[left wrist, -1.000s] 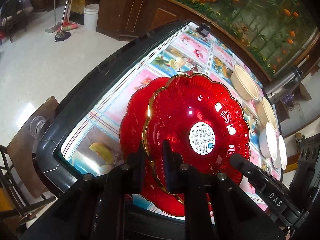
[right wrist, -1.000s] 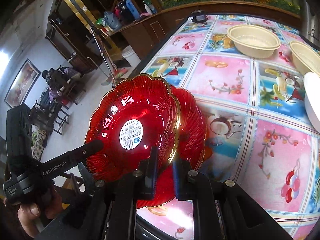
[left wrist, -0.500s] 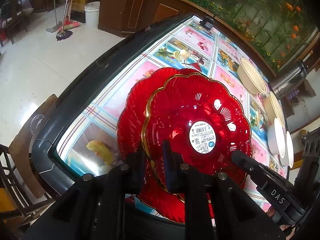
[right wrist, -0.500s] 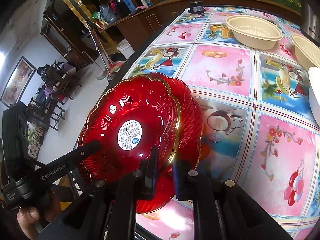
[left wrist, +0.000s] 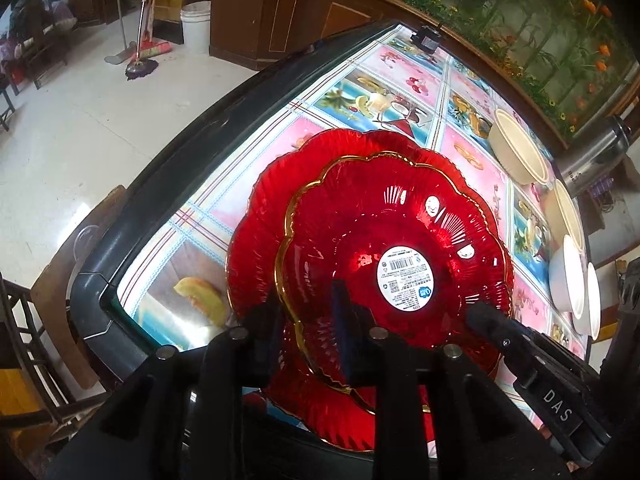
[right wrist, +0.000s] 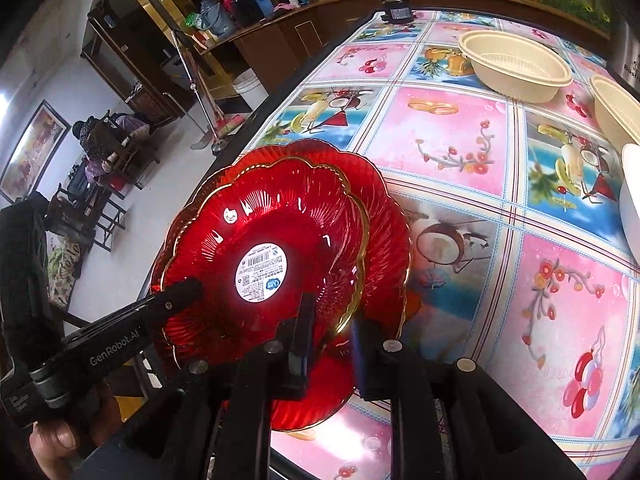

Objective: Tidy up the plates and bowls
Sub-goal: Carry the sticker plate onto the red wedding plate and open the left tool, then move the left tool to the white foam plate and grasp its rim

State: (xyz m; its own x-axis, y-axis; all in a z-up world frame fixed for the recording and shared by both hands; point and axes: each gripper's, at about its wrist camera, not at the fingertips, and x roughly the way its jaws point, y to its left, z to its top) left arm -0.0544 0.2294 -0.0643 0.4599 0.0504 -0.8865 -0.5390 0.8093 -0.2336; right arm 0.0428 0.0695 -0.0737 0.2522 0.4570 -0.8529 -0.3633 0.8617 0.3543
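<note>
**Both grippers letting go of top plate**

Top red plate (left wrist: 400, 248) sits nested on the lower red plate (left wrist: 256, 224), at the table (left wrist: 168, 168) corner nearest both cameras. Left gripper (left wrist: 306, 312) and right gripper (right wrist: 330, 320) straddle the top plate's rim on opposite sides, narrow gap, jaws opening. Cream bowls (right wrist: 516, 64) lie well beyond the plates.

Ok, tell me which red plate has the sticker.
The top plate, nested in the other red plate: a round white barcode sticker sits in its centre. The lower one shows only its rim.
</note>
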